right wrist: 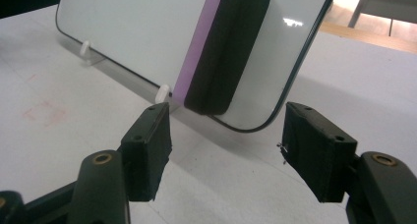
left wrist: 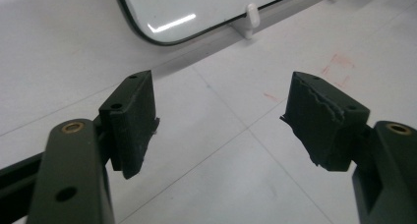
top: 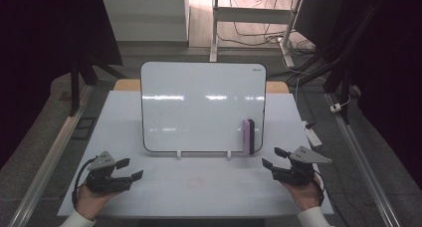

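Note:
A white dry-erase board [top: 199,102] stands upright on small white clips [top: 179,154] in the middle of the white table [top: 199,192]. A purple-and-black eraser [top: 248,136] clings upright to the board's lower right corner. My left gripper [top: 132,169] rests low at the table's front left, open, with nothing between its jaws; in the left gripper view [left wrist: 221,94] it faces the board's lower left corner [left wrist: 196,8]. My right gripper [top: 271,157] sits at the front right, open and empty. In the right gripper view [right wrist: 227,123] it points at the eraser [right wrist: 226,47], a short way off.
Faint red marks [left wrist: 339,69] show on the table in front of the board. Metal rails [top: 363,162] run along both sides of the table. Behind it are a desk frame [top: 215,28] and loose cables [top: 259,35] on the floor.

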### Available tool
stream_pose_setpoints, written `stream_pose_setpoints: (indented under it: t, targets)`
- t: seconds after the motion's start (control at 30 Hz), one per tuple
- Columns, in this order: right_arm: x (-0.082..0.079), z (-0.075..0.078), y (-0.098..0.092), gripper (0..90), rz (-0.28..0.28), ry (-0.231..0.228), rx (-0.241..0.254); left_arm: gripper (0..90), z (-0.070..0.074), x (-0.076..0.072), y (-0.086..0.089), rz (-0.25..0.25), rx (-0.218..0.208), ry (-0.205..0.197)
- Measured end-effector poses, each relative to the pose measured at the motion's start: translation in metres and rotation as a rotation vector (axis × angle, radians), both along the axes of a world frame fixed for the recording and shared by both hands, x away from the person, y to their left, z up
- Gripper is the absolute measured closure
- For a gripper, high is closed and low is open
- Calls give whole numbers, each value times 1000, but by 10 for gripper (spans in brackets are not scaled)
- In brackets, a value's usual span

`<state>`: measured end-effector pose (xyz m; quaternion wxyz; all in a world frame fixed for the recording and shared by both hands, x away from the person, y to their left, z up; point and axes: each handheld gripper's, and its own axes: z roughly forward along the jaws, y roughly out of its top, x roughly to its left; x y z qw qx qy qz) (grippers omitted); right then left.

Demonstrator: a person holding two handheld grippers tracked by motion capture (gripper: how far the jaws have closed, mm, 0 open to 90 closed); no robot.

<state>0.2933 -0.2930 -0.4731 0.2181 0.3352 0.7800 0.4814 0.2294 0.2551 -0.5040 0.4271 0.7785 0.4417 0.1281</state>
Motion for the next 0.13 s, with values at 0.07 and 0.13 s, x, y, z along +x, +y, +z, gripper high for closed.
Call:
stream_pose_setpoints:
  t: [0.07, 0.13]
  targets:
    - [1, -3, -3, 337, 8, -1, -5, 282, 1, 0, -2, -8, 4, -10]
    - [3, -6, -5, 334, 13, -7, -12, 279, 2, 1, -3, -12, 8, -17]
